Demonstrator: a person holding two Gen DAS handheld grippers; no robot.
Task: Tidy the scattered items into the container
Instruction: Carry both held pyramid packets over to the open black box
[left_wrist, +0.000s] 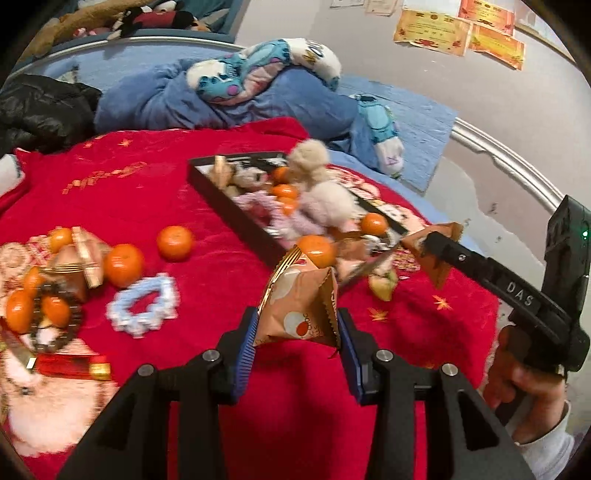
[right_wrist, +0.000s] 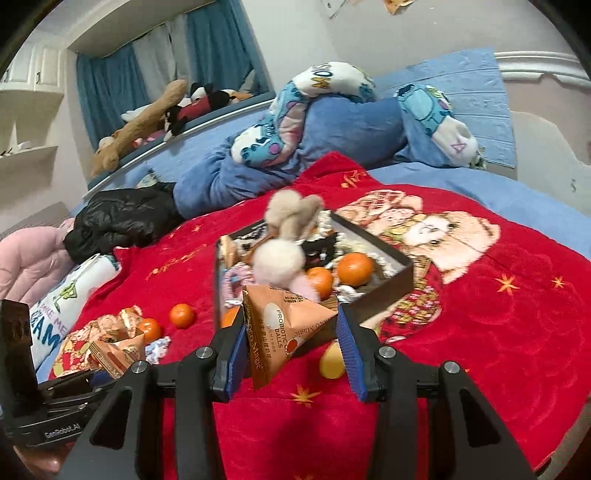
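Observation:
A black box (left_wrist: 236, 218) (right_wrist: 384, 291) on the red blanket holds tangerines, plush toys and packets. My left gripper (left_wrist: 297, 332) is shut on an orange pyramid snack packet (left_wrist: 299, 306), held above the blanket short of the box's near corner. My right gripper (right_wrist: 291, 332) is shut on another orange pyramid packet (right_wrist: 284, 325), just before the box's near edge; it also shows in the left wrist view (left_wrist: 432, 254). Loose tangerines (left_wrist: 174, 242), a blue-white scrunchie (left_wrist: 142, 306) and more packets (left_wrist: 83, 258) lie scattered at the left.
A small yellow-green object (right_wrist: 331, 360) lies on the blanket beside the box. Blue pillows and Stitch plush (right_wrist: 314, 122) lie behind the box. A black jacket (right_wrist: 122, 218) lies at the far left. The bed's edge (left_wrist: 517, 173) runs along the right.

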